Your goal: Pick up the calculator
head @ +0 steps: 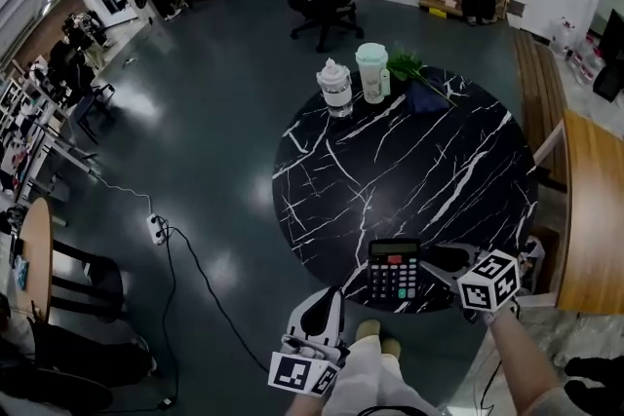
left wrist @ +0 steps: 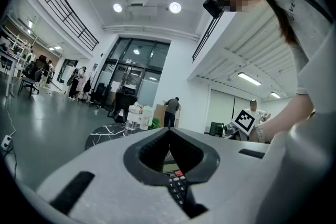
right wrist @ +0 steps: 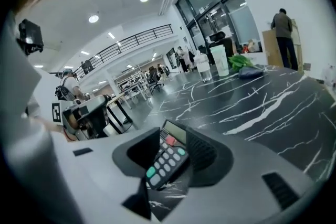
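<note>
A black calculator [head: 394, 272] with a red key and a green key lies flat at the near edge of the round black marble table [head: 409, 170]. My right gripper [head: 441, 258] is at its right side. In the right gripper view the calculator [right wrist: 167, 160] lies between that gripper's [right wrist: 170, 140] spread jaws, and neither pad presses on it. My left gripper [head: 329, 299] hangs off the table's near edge, left of the calculator. Its pads meet at the tips [left wrist: 169, 134] with nothing held; part of the calculator [left wrist: 176, 183] shows through the gap behind them.
At the table's far edge stand a clear bottle [head: 334, 88], a pale lidded cup [head: 371, 71], a green plant [head: 409, 65] and a dark cloth [head: 426, 95]. A wooden table [head: 590, 209] is at the right. A power strip [head: 156, 229] and its cable lie on the floor at the left.
</note>
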{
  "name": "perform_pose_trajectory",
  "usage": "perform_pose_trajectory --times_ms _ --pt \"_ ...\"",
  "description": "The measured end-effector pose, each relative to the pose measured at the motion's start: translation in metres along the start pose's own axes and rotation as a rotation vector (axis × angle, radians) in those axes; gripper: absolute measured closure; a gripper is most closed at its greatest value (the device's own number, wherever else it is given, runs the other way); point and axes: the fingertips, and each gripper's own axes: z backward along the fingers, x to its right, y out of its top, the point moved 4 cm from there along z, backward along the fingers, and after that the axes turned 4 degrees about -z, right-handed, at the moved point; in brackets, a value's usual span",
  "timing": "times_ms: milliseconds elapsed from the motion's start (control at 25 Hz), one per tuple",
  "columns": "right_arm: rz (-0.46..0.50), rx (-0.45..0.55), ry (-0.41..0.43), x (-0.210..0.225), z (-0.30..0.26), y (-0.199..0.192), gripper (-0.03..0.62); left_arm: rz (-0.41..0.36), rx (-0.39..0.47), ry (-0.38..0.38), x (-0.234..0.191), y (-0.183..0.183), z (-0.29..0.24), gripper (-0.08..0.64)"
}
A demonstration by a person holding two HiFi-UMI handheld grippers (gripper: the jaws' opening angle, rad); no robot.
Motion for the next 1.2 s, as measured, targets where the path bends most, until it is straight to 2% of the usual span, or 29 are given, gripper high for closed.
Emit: perform_pose_trajectory --times_ms 360,720,960,1200 --pt "-0.129 -0.247 0.112 0.040 -0.048 -0.012 0.435 -0.009 0.007 0.032 -0.026 -0.025 -0.025 0.552" --pt "-0.224 -0.392 0.252 0.047 -0.070 -0.019 0.436 -0.008 0.004 0.029 -0.035 -0.057 -0.047 0.552" --pt "-0.292 -0.426 0.308 0.050 -0.078 -0.020 0.436 -0.005 0.012 0.019 -0.041 -0.068 -0.057 0.552" --pt "-0.300 -0.507 0.374 0.045 -0.082 -0.021 0.439 0.021 0.013 0.023 -0.043 -0.071 -0.055 0.552"
